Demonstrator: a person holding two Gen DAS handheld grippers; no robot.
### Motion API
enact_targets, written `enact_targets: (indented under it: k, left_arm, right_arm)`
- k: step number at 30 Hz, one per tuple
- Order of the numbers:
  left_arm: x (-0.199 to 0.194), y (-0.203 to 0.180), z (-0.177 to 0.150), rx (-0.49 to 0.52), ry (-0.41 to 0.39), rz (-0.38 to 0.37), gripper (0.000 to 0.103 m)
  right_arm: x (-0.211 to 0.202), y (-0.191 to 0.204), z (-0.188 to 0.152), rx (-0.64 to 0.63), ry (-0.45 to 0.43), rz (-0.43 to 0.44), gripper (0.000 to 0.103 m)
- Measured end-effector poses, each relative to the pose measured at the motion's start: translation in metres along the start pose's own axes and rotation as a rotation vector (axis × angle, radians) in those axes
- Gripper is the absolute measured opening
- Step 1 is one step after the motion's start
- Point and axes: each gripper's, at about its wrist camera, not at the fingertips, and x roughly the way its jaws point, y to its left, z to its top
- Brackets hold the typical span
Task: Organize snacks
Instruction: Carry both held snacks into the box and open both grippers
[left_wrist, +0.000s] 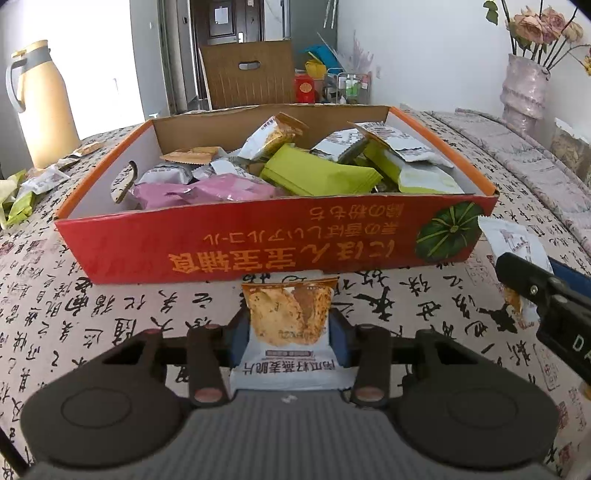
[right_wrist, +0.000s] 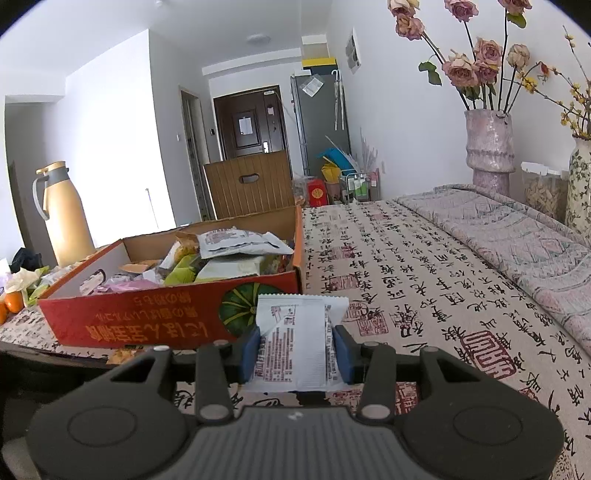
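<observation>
A red and orange cardboard box (left_wrist: 258, 243) stands on the table, holding several snack packets, among them a green one (left_wrist: 317, 175) and a pink one (left_wrist: 207, 192). Just in front of the box, my left gripper (left_wrist: 290, 332) is shut on a white cracker packet (left_wrist: 288, 314) with an orange cracker picture, its blue pads pressing both sides. My right gripper (right_wrist: 295, 354) is shut on a white packet (right_wrist: 295, 332) with its printed back facing me, near the box's (right_wrist: 147, 317) right front corner. The left wrist view also catches that packet (left_wrist: 506, 236) at its right edge.
A yellow thermos (left_wrist: 40, 103) and loose packets (left_wrist: 33, 184) sit left of the box, with oranges (right_wrist: 13, 301) at the table's left edge. A pink vase of roses (right_wrist: 489, 147), a jar (right_wrist: 543, 192) and a folded quilted cloth (right_wrist: 517, 229) occupy the right. A wooden chair back (left_wrist: 247, 74) stands behind.
</observation>
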Motion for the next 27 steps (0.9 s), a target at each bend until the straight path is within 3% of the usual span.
enact_targets:
  k: [11, 27]
  left_arm:
    - [-0.02, 0.007, -0.004, 0.001, -0.043, -0.02, 0.043]
    - [-0.074, 0.037, 0.025, -0.036, -0.223, -0.067, 0.043]
  right_arm:
    - [-0.006, 0.001, -0.001, -0.004, -0.032, 0.006, 0.042]
    - [-0.027, 0.02, 0.025, -0.039, -0.122, 0.048, 0.042]
